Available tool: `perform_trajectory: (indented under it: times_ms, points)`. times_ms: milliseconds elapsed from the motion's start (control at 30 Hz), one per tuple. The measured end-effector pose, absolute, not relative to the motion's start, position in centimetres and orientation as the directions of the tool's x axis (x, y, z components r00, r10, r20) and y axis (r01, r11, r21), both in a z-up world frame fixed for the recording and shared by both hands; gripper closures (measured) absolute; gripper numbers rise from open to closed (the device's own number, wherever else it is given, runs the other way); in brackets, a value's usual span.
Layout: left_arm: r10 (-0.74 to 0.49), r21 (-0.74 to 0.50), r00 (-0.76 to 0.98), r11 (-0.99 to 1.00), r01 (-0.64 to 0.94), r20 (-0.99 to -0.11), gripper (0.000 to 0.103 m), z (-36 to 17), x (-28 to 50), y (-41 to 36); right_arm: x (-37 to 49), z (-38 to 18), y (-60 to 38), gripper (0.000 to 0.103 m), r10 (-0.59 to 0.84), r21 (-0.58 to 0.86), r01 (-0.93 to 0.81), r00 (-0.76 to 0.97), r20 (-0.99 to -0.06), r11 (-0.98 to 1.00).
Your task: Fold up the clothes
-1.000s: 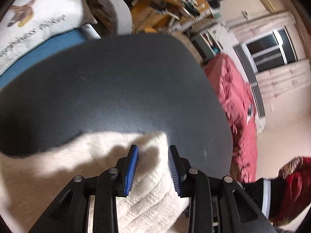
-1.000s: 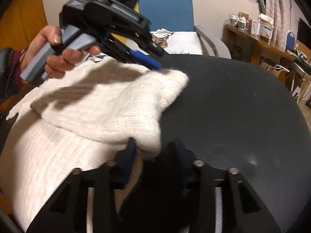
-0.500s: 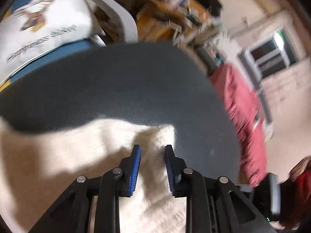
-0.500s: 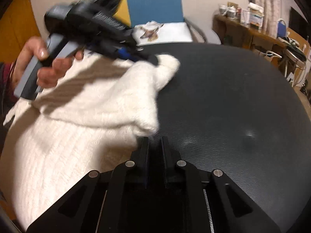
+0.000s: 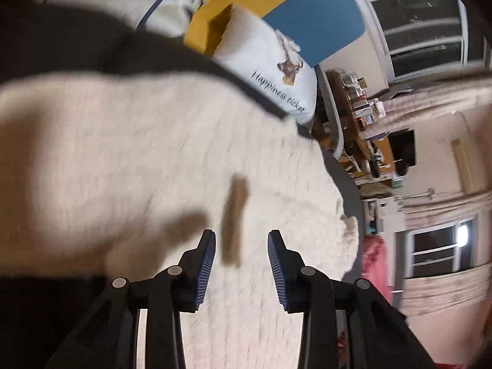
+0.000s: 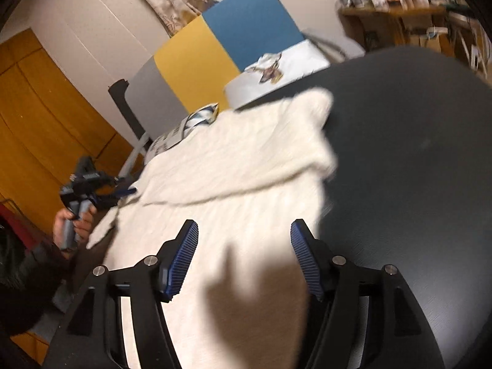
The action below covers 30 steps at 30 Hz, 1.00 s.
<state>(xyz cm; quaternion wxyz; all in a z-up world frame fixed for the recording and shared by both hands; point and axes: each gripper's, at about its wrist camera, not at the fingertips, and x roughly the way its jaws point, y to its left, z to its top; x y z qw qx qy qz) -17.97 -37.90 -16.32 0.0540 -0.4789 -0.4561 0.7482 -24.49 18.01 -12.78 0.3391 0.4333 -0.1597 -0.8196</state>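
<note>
A cream knitted sweater lies spread on the round black table, with one part folded over on top. My right gripper hovers over the sweater's near part. Its jaws are opening, with no cloth pinched between the blue pads. In the left wrist view the sweater fills the middle, blurred by motion. My left gripper hangs above it with its jaws opening and nothing between them. From the right wrist view, a hand holds the left gripper at the sweater's far left edge.
A chair with a yellow, blue and grey back stands behind the table and carries a white printed cushion. Orange cupboard doors are at the left. Cluttered shelves and a red cloth lie beyond the table's edge.
The left gripper left the folded corner, swept to the sweater's far left edge and rolled. The right gripper went from shut to wide open, and the fold now lies free.
</note>
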Motion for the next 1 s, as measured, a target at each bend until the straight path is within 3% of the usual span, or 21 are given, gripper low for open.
perform_trajectory:
  times_ms: [300, 433, 467, 500, 533, 700, 1000]
  points:
    - [0.591, -0.803, -0.548, -0.493, 0.336, -0.592, 0.067, -19.1, -20.9, -36.9, -21.3, -13.5, 13.5, 0.037, -0.674, 0.571, 0.362, -0.339, -0.656, -0.737]
    - [0.611, -0.797, -0.517, -0.517, 0.313, -0.6, 0.068, -19.2, -22.5, -35.9, -21.8, -13.8, 12.7, 0.037, -0.665, 0.58, 0.325, -0.341, -0.665, -0.747]
    - [0.599, -0.784, -0.515, -0.541, 0.305, -0.613, 0.072, -19.0, -22.5, -35.7, -22.0, -14.0, 12.6, 0.037, -0.664, 0.586, 0.313, -0.342, -0.665, -0.747]
    - [0.585, -0.77, -0.515, -0.566, 0.295, -0.627, 0.09, -18.8, -22.5, -35.5, -22.4, -14.1, 12.6, 0.037, -0.667, 0.595, 0.301, -0.346, -0.66, -0.745]
    - [0.56, -0.753, -0.527, -0.594, 0.282, -0.639, 0.1, -18.4, -22.5, -35.3, -22.6, -14.2, 12.5, 0.037, -0.666, 0.6, 0.288, -0.351, -0.658, -0.746]
    - [0.541, -0.788, -0.629, -0.583, 0.198, -0.558, 0.098, -15.0, -21.6, -35.2, -23.7, -15.1, 13.2, 0.037, -0.658, 0.637, 0.2, -0.378, -0.651, -0.745]
    - [0.574, -0.829, -0.707, -0.558, 0.03, -0.412, 0.098, -5.9, -23.3, -34.3, -23.5, -16.1, 13.9, 0.037, -0.708, 0.691, 0.205, -0.377, -0.598, -0.693]
